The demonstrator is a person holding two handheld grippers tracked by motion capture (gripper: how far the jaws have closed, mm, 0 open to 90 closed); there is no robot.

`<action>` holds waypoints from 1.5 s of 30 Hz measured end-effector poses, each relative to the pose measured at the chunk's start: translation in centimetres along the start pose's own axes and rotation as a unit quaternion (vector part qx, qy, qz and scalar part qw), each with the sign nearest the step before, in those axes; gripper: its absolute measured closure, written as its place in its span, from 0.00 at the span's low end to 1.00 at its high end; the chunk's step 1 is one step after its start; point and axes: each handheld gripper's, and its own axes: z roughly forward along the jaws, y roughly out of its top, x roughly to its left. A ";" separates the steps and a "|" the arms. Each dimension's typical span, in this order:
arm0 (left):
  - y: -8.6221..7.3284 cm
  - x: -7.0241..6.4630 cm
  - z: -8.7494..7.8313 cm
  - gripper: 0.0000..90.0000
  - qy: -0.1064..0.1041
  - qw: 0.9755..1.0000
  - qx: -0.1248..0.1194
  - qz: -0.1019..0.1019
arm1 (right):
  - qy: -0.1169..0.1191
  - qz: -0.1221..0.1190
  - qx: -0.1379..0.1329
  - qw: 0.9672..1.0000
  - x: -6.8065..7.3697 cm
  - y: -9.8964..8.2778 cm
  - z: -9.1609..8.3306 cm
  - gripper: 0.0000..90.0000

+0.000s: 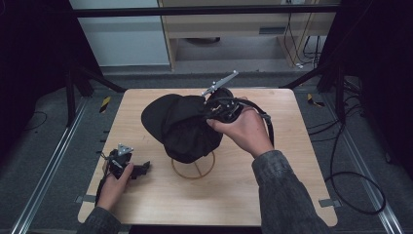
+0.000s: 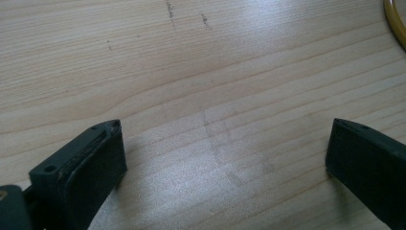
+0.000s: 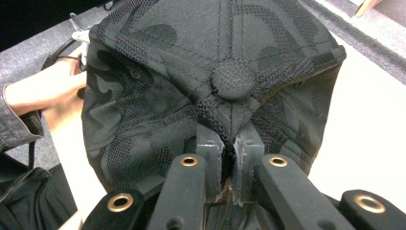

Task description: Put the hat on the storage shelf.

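Left gripper [image 1: 142, 169]: held low by the person's left hand [image 1: 114, 184] near the bench's near-left corner, lying on or just over the wood. In the left gripper view its jaws stand wide apart with bare bench between them, gripping nothing.
Bench [image 1: 272, 195]: light wooden top, square-cornered, with faint dark scuffs showing in the left gripper view [image 2: 191, 72].
Wire stand [image 1: 194, 167]: a tan ring with crossed spokes resting flat on the bench a little nearer than the middle; its far part is covered by the cap. One curved yellow piece of it shows at the top right corner of the left gripper view [image 2: 395, 24].
Cap [image 1: 182, 124]: black baseball cap with a dark camouflage pattern and mesh panels, over the bench's middle, above the wire stand, brim pointing toward the far-left corner. In the right gripper view its crown [image 3: 215, 62] faces the camera, top button [image 3: 233, 79] central.
Right gripper [image 1: 209, 111]: held by the right hand [image 1: 246, 130] on the right of the cap, toward the far edge. In the right gripper view [image 3: 233, 136] its jaws are nearly closed, pinching a fold of cap fabric just below the button.
Grey plate [image 1: 220, 83]: sticks up from the right gripper toward the far edge.
Floor [image 1: 44, 146]: grey, with metal rails beside the bench and black cables at the right.
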 end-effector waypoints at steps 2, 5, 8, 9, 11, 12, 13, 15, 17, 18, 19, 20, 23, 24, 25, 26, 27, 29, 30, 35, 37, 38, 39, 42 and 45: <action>0.0 0.0 0.0 0.00 0.000 1.000 0.000 0.000 | -0.001 -0.001 0.002 1.000 0.0 0.0 0.1 0.94; 0.0 0.0 0.0 0.00 0.000 1.000 0.000 0.000 | -0.002 -0.003 0.002 1.000 0.1 0.1 0.2 0.94; 0.0 0.0 0.0 0.00 0.000 1.000 0.000 0.000 | -0.005 -0.008 0.007 1.000 0.3 0.2 0.5 0.93; 0.0 0.0 0.0 0.00 0.000 1.000 0.000 0.000 | -0.006 -0.007 0.007 1.000 0.3 0.2 0.5 0.93; 0.0 0.0 0.0 0.00 0.000 1.000 0.000 0.000 | -0.006 -0.007 0.008 1.000 0.3 0.2 0.6 0.93; 0.0 0.0 0.0 0.00 0.000 1.000 0.000 0.000 | -0.006 -0.008 0.008 1.000 0.3 0.2 0.6 0.93; 0.0 0.0 0.0 0.00 0.000 1.000 0.000 0.000 | -0.007 -0.007 0.009 1.000 0.3 0.2 0.6 0.93; 0.0 0.0 0.0 0.00 0.000 1.000 0.000 0.000 | -0.008 -0.008 0.010 1.000 0.3 0.1 0.7 0.93; 0.0 0.0 0.0 0.00 0.000 1.000 0.000 0.000 | -0.008 -0.007 0.010 1.000 0.3 0.1 0.7 0.94; 0.0 0.0 0.0 0.00 0.000 1.000 0.000 0.000 | -0.008 -0.008 0.012 1.000 0.3 0.1 0.8 0.94; 0.0 0.0 0.0 0.00 0.000 1.000 0.000 0.000 | -0.008 -0.008 0.012 1.000 0.3 0.1 0.8 0.94; 0.0 0.0 0.0 0.00 0.000 1.000 0.000 0.000 | -0.008 -0.008 0.011 1.000 0.3 0.1 0.8 0.93; 0.0 0.0 0.0 0.00 0.000 1.000 0.000 0.000 | -0.007 -0.007 0.009 1.000 0.2 0.0 0.8 0.94; 0.0 0.0 0.0 0.00 0.000 1.000 0.000 0.000 | -0.007 -0.005 0.008 1.000 0.2 -0.1 0.7 0.94; 0.0 0.0 0.0 0.00 0.000 1.000 0.000 0.000 | -0.007 -0.005 0.008 1.000 0.2 -0.2 0.7 0.94; 0.0 0.0 0.0 0.00 0.000 1.000 0.000 0.000 | -0.007 -0.006 0.008 1.000 0.2 -0.2 0.7 0.94; 0.0 0.0 0.0 0.00 0.000 1.000 0.000 0.000 | -0.007 -0.006 0.008 1.000 0.2 -0.3 0.7 0.94; 0.0 0.0 0.0 0.00 0.000 1.000 0.000 0.000 | -0.006 -0.004 0.009 1.000 0.2 -0.3 0.7 0.94; 0.0 0.0 0.0 0.00 0.000 1.000 0.000 0.000 | -0.006 -0.004 0.009 1.000 0.2 -0.3 0.7 0.94; 0.0 0.0 0.0 0.00 0.000 1.000 0.000 0.000 | -0.013 -0.008 0.002 1.000 0.4 0.0 0.6 0.91; 0.0 0.0 0.0 0.00 0.000 1.000 0.000 0.000 | -0.012 -0.008 0.001 1.000 0.5 0.1 0.7 0.90; 0.0 0.0 0.0 0.00 0.000 1.000 0.000 0.000 | -0.012 -0.008 0.001 1.000 0.5 0.2 0.7 0.89; 0.0 0.0 0.0 0.00 0.000 1.000 0.000 0.000 | -0.012 -0.008 0.000 1.000 0.5 0.3 0.7 0.89; 0.0 0.0 0.0 0.00 0.001 1.000 -0.001 -0.001 | -0.011 -0.008 -0.001 1.000 0.6 0.4 0.7 0.88; 0.0 0.0 0.0 0.00 0.001 1.000 -0.001 -0.001 | -0.011 -0.009 -0.003 1.000 0.6 0.6 0.7 0.86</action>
